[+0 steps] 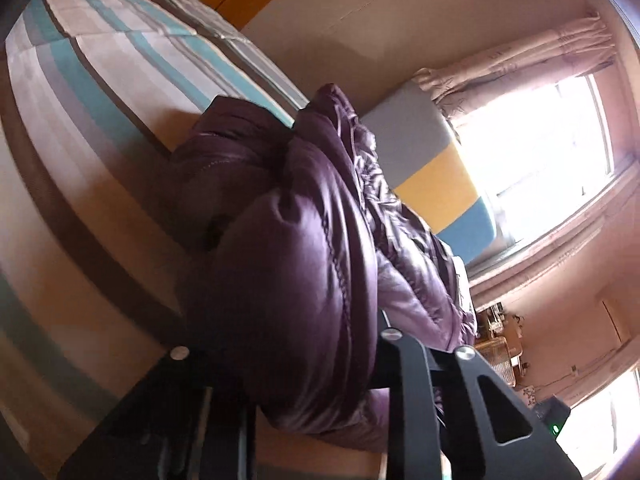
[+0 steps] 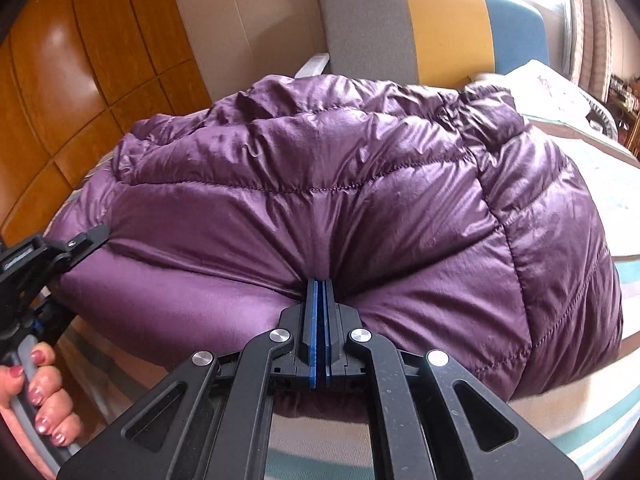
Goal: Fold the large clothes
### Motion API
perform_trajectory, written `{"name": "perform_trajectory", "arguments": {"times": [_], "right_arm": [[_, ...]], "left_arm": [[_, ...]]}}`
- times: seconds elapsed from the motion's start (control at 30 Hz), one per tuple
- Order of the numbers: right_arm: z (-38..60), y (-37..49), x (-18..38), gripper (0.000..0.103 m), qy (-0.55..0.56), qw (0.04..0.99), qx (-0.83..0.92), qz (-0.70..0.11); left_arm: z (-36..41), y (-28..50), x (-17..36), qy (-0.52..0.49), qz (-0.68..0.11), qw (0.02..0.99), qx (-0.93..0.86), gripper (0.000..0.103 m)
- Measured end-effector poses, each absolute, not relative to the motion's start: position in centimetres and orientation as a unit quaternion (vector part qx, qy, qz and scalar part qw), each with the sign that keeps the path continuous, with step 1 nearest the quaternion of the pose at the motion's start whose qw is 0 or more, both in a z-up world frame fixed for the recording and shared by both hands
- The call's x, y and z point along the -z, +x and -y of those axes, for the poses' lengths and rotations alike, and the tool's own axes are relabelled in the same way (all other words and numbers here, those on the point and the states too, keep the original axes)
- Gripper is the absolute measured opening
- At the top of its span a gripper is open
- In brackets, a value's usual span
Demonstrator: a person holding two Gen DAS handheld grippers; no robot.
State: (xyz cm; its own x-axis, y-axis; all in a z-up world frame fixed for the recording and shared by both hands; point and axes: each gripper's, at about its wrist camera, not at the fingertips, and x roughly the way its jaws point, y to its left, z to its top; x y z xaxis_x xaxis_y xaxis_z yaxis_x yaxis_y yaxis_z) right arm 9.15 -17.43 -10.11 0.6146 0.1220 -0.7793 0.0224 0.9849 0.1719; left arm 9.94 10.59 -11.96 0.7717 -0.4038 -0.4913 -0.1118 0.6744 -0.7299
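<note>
1. the purple puffer jacket (image 2: pixel 312 184) lies bunched on the bed (image 2: pixel 600 292), over the striped cover; in the right wrist view it fills most of the frame as one rounded heap.
2. right tongs (image 2: pixel 321 304): blue pads pressed together with a pinch of the jacket's near edge between them; cloth puckers into radiating creases at the bite, so i read it as clamped on the jacket.
3. left tongs (image 2: pixel 94 236): seen in the right view at the jacket's left end, tip against the fabric. in the left wrist view the jacket (image 1: pixel 288 264) bulges over the tongs and hides the tips; narrow spread suggests a bite on cloth. a hand (image 2: pixel 36 400) holds the handle.
4. progress, my judgement: early to middle. both ends of the near edge look gripped, but no flat, squared fold is visible; the body is still puffed and wrinkled, and the sleeves cannot be made out. the folding proper and the flattening remain.
5. edges: the near hem runs between the two grips. the far edge rises as a ridge towards the headboard (image 2: pixel 440 28). the right side of the jacket drops off steeply onto the cover.
6. open room: bare striped cover shows to the right and in front of the jacket, and in the left view a long stretch of bed (image 1: pixel 104 80) lies beyond it. wooden wardrobe panels (image 2: pixel 80 80) stand on the left, beyond the bed's edge. a pillow (image 2: pixel 548 84) lies near the headboard, apart from the jacket.
</note>
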Motion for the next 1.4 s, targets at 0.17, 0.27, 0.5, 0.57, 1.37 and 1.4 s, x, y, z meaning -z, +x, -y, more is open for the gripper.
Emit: {"name": "perform_trajectory", "arguments": {"times": [0.17, 0.27, 0.5, 0.57, 1.37, 1.4], "right_arm": [[17.2, 7.8, 9.5, 0.001, 0.115, 0.876, -0.042, -0.466], [17.5, 7.2, 8.5, 0.001, 0.137, 0.889, -0.049, -0.435], [18.6, 7.1, 7.0, 0.001, 0.164, 0.914, -0.057, -0.366], [18.3, 7.6, 7.5, 0.001, 0.145, 0.913, -0.054, -0.377], [19.5, 8.1, 7.3, 0.001, 0.118, 0.929, -0.066, -0.345], [19.5, 8.9, 7.2, 0.001, 0.114, 0.929, -0.069, -0.345]], "left_arm": [[-11.6, 7.5, 10.5, -0.373, -0.323, 0.865, 0.093, 0.018], [-12.2, 7.7, 11.5, -0.382, -0.333, 0.858, 0.081, 0.021], [-12.9, 7.8, 12.4, -0.392, -0.317, 0.862, 0.049, 0.049], [-13.1, 8.4, 12.8, -0.395, -0.318, 0.861, 0.042, 0.055], [-9.1, 8.2, 5.9, -0.273, -0.225, 0.933, 0.06, 0.018], [-9.1, 8.1, 5.9, -0.271, -0.225, 0.934, 0.06, 0.018]]}}
